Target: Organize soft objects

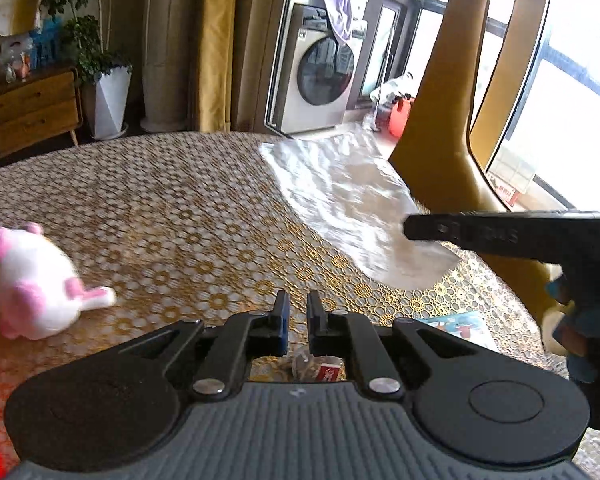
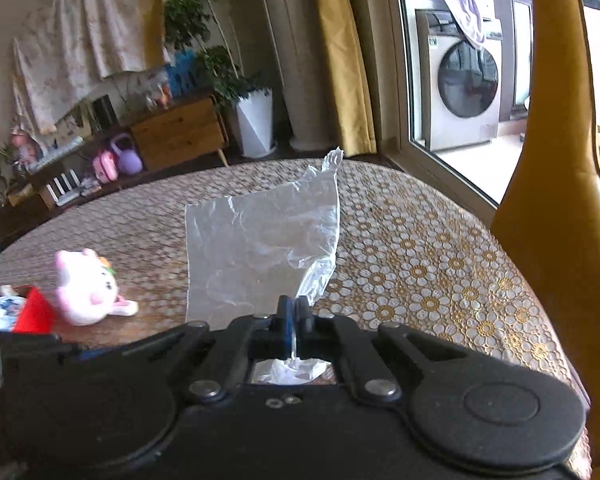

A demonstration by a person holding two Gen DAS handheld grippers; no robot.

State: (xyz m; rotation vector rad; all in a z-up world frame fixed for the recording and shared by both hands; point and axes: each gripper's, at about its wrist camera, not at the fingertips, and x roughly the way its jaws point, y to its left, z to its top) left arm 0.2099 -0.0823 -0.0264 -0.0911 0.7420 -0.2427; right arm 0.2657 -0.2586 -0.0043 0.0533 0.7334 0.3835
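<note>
The pink-and-white plush animal toy [image 1: 40, 284] lies on its side on the gold-and-white flower-patterned tablecloth [image 1: 160, 208], well to the left of the left tongs [image 1: 298, 320] and slightly ahead of them. Those tongs are narrowed to a slit, and nothing shows between the jaws. To their right and further ahead, the clear crinkled plastic bag [image 2: 260, 248] lies mostly flat. The right tongs [image 2: 296, 316] are clamped on its near corner, and a twisted strip of film rises from the cloth into the jaws.

The step in hand looks like getting the bag up and open so the toy can go in. To do it well, the right tongs should keep their pinch firm, because thin film slips easily. They should lift only until the mouth hangs free. The left tongs then need to widen and take the opposite lip, one layer only, so that the two pull the mouth apart rather than stretch the bag flat. Whether the pinched corner is at the mouth end cannot be told.

Counted:
- One plush toy.
- One plastic bag.
- Two tongs.
- One red box-like thing [image 2: 32, 314], left of the toy in the right wrist view.
- One blue-and-white printed packet [image 1: 456, 322], just right of the left tongs.
</note>
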